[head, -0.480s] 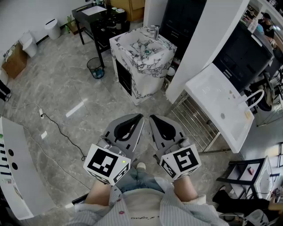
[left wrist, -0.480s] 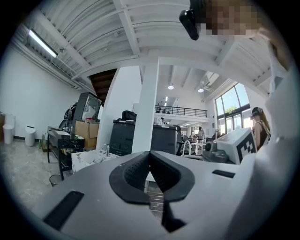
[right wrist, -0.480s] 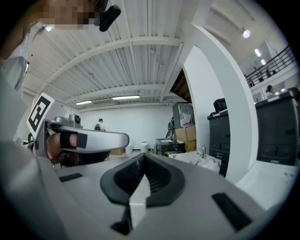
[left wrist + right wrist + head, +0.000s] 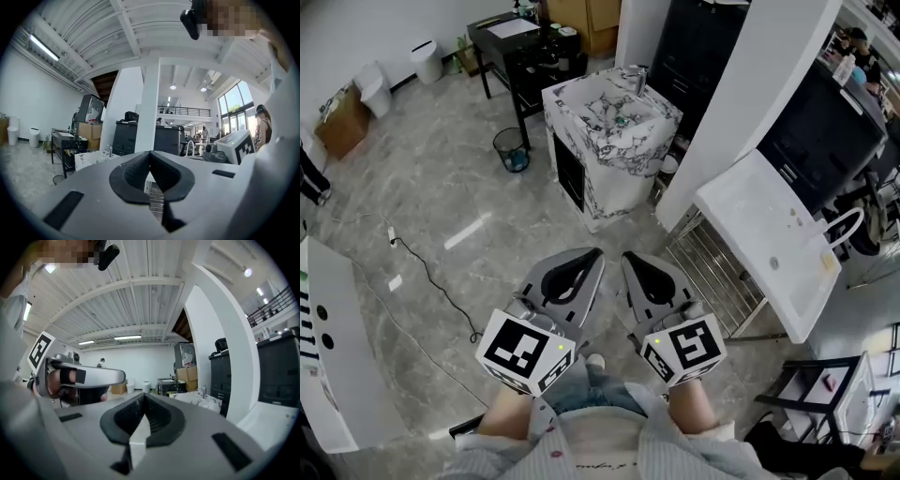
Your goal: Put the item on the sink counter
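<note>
Both pairs of tongs are level and side by side; the left gripper has its jaws together on nothing; the right gripper is closed too, and empty. So the item is in neither; no view tells me which thing it is. The marble sink counter stands well ahead, a small teal thing in its bowl.

Risks, as I judge them: arriving empty-handed; catching a foot in the cable on the floor at left, or on the rack under the white basin at right. A pillar crowds the counter's right side; a bin and black table crowd its left.
</note>
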{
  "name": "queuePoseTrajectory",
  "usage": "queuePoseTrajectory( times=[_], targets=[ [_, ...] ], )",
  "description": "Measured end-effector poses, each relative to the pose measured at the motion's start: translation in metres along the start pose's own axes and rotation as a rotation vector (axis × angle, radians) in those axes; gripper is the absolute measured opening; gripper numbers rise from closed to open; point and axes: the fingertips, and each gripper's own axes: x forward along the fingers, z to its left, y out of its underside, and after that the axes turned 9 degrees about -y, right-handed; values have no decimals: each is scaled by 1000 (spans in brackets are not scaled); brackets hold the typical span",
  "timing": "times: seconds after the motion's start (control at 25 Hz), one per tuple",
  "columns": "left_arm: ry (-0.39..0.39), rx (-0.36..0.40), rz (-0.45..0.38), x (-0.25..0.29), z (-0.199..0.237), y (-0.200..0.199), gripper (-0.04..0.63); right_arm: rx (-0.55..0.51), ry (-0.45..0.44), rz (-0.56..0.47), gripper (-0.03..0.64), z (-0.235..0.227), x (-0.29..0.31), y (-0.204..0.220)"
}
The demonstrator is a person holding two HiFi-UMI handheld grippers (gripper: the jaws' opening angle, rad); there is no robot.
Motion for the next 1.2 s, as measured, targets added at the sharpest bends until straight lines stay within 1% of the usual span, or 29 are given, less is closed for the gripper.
queuePoseTrajectory(
  times=[0.24, 0.48, 0.68, 0.96, 1.2],
  targets=[
    [-47, -16, -2, 1, 16, 4, 15, 5, -22, 12, 9, -3, 9, 7],
    [-56, -15, -7, 20, 54, 6, 15, -7, -26, 24, 9, -16, 50, 10],
    [-24, -6, -14, 59, 108, -7, 15, -8, 8, 28, 9, -43, 108, 5],
    [32, 24, -18, 111, 196, -35, 15, -31, 69, 15, 9, -82, 204, -19],
    [47, 32, -15, 141, 276, -46, 15, -28, 122, 7, 9, -102, 275, -26]
  ],
)
